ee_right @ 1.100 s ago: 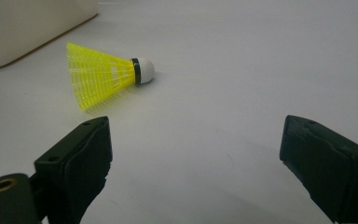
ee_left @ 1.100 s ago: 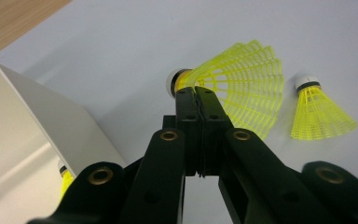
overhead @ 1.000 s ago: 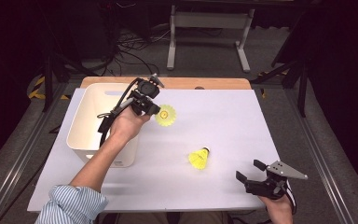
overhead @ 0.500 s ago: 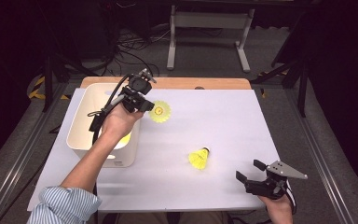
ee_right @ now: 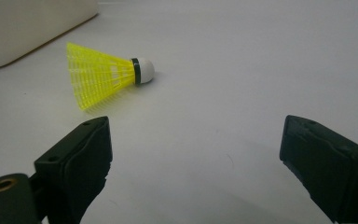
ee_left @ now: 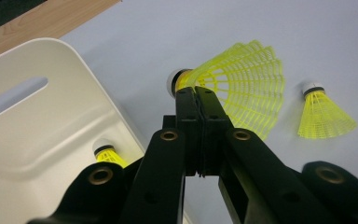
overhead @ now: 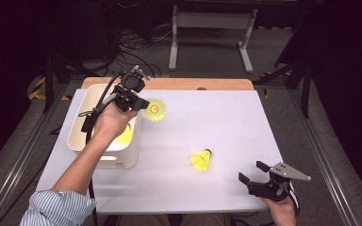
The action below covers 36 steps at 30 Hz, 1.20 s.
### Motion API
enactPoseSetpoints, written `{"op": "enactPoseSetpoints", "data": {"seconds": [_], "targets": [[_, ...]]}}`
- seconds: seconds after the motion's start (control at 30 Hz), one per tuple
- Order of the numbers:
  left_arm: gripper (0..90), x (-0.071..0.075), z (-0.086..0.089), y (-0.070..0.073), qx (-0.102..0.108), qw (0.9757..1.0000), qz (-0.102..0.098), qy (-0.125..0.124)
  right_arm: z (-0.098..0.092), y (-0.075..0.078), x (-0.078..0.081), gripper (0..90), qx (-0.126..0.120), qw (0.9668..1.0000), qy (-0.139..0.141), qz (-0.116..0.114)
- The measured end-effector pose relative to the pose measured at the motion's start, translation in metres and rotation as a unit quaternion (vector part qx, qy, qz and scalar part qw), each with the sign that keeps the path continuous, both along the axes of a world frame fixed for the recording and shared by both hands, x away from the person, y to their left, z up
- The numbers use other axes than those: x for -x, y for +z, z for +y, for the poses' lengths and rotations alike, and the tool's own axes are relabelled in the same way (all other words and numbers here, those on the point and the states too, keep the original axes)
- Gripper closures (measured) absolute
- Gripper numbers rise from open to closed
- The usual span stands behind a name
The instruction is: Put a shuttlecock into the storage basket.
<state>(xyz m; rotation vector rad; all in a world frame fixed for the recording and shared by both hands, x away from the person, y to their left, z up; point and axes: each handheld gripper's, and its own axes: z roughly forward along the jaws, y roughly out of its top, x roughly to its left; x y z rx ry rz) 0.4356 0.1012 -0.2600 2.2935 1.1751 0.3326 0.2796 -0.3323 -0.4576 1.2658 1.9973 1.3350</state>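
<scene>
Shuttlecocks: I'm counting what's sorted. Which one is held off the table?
The shuttlecock pinched by its skirt in the left gripper; one lies on the table, another in the bin.

1. A white table top [overhead: 226, 127] fills the middle of the frame, with a wooden strip [overhead: 179, 84] along its far edge.
2. Grey floor [overhead: 226, 52] lies beyond, darker toward the upper corners.
3. A grey metal stand [overhead: 212, 21] sits at upper centre.
4. Black cables [overhead: 132, 47] tangle at upper left.
5. Metal rails [overhead: 14, 160] run down both sides.
</scene>
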Motion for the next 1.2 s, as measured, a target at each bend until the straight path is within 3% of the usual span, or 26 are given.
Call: {"op": "enactPoseSetpoints", "data": {"seconds": [1.2], "targets": [[89.3, 0.005, 0.039, 0.006, 0.006, 0.999, -0.013, 0.043, 0.0, 0.0, 0.0, 9.7, 0.0, 1.0, -0.001, 0.001]]}}
